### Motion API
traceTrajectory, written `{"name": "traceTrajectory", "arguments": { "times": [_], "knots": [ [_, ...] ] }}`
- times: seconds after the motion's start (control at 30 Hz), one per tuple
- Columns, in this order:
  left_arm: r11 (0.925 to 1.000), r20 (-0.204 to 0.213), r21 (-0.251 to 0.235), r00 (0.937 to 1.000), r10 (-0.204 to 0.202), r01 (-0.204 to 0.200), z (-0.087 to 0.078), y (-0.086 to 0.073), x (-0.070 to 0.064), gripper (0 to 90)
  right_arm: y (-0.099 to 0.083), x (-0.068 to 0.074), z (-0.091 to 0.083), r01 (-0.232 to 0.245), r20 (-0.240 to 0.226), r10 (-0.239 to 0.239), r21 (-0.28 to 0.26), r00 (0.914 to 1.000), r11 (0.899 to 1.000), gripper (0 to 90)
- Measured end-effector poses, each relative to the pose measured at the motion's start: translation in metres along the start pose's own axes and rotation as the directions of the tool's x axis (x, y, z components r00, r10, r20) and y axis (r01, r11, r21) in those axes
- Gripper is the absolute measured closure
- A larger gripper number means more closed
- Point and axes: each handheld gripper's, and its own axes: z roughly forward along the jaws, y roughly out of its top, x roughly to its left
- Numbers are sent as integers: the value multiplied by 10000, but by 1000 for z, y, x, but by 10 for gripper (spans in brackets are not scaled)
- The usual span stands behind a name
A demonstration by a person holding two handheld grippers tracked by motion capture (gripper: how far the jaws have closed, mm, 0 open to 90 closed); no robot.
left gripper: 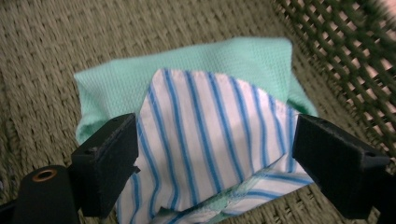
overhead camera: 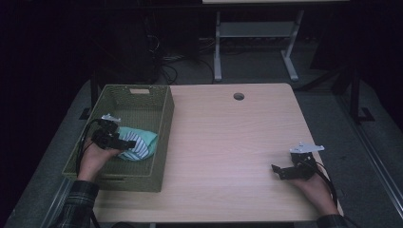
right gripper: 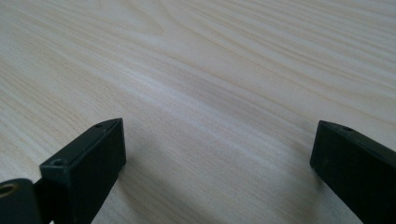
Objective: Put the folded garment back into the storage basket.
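We note that the folded cloth, mint green with a blue-striped white layer on top, lies on the floor of the basket, toward its 4 o'clock corner in the high view. The left gripper hangs over it with its jaws spread apart, one on each side of the striped layer, clamped on nothing. We judge two risks: closing here may pinch only the striped top layer, so the fold opens and the green layer drags behind; and the jaw at 3 o'clock sits near the basket wall and may snag its weave. The right gripper rests at 4 o'clock on the table, jaws wide apart above bare wood. We cannot tell whether the jaw tips touch the cloth, and its near edge is cut off.
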Motion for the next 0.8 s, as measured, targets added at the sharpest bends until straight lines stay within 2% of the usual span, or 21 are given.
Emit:
{"name": "traceTrajectory", "arguments": {
  "times": [0.23,0.47,0.7,0.8],
  "knots": [
    [9990,151,-423,9997,180,-173,-12,9,-8,132,0,0,0,5,-1,-5,-1,10000,10000,30],
    [9936,398,-1051,9982,448,-404,-30,27,-24,132,0,0,0,-1,0,1,3,10000,10000,31],
    [9860,712,-1485,9936,872,-759,-39,45,-46,133,0,0,0,-10,9,10,-2,10000,10000,31],
    [9823,892,-1575,9891,1168,-1018,-39,52,-57,133,0,0,0,-9,16,9,-4,10000,10000,31]
  ]
}}
